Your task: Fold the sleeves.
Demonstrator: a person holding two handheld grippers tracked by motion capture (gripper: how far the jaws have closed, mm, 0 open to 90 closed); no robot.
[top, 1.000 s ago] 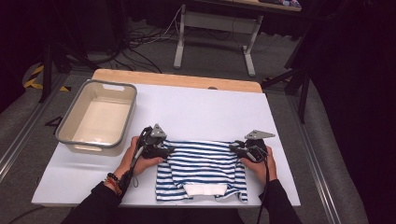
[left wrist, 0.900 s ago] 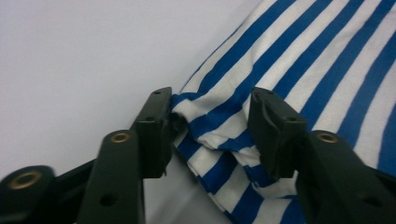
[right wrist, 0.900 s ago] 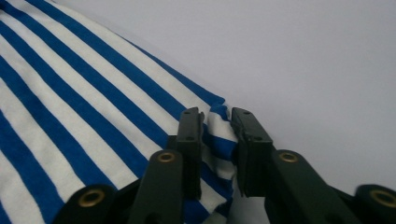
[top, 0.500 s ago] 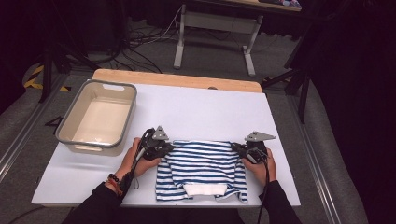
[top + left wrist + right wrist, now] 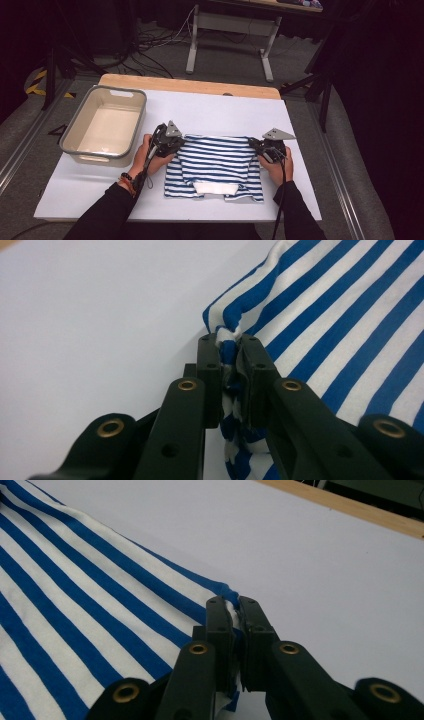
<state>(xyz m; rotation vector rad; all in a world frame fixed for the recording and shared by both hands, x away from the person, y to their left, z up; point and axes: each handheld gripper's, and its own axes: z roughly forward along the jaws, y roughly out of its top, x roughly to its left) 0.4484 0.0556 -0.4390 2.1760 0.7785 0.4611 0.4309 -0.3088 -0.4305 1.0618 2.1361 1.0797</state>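
Note:
A blue-and-white striped shirt lies partly folded on the white table top, its far edge stretched between my two grippers. My left gripper has just been closing and is now shut on the shirt's far left corner; the bunched striped cloth is pinched between its black jaws. My right gripper has likewise just been closing and now pinches the far right corner, where a thin fold of cloth sits between its pads. Both corners are lifted slightly off the table.
A grey-rimmed empty plastic tub stands at the left of the table. The table's wooden far edge runs behind the white sheet. Bare white surface lies beyond the shirt. Table legs and cables are on the floor behind.
Both grippers have closed on the shirt's far corners and risen a little, pulling the far edge taut and farther from the person.

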